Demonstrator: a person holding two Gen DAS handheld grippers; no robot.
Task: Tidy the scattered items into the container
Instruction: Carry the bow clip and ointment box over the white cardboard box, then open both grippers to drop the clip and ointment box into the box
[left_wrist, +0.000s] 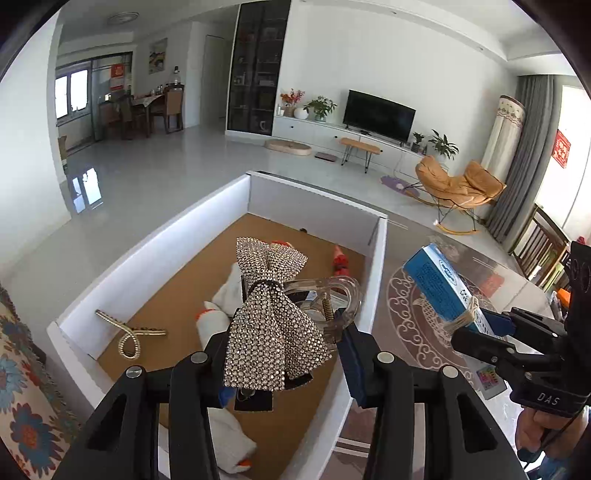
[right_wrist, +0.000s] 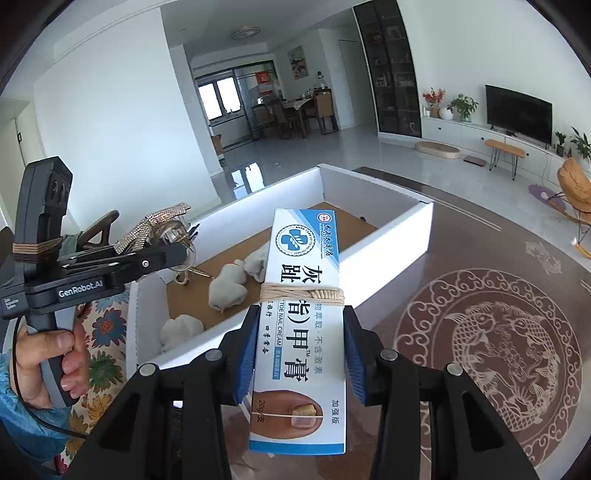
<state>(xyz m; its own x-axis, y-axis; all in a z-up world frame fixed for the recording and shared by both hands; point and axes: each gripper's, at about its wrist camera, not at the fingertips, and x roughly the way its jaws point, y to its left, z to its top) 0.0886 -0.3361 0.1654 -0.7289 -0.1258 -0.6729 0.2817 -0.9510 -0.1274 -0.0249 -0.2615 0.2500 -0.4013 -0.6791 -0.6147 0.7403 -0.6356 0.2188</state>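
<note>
Box (left_wrist: 376, 258) is the drop point: left claw (left_wrist: 280, 354) grips hair clip (left_wrist: 273, 314) above it, right claw (right_wrist: 299, 354) clamps cream carton (right_wrist: 303, 314) beside it.

"TOE NAIL CREAM" on box (right_wrist: 301, 332)

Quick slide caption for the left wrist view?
Left gripper holds a rhinestone bow clip over the white box; right gripper brings a blue carton.
</note>
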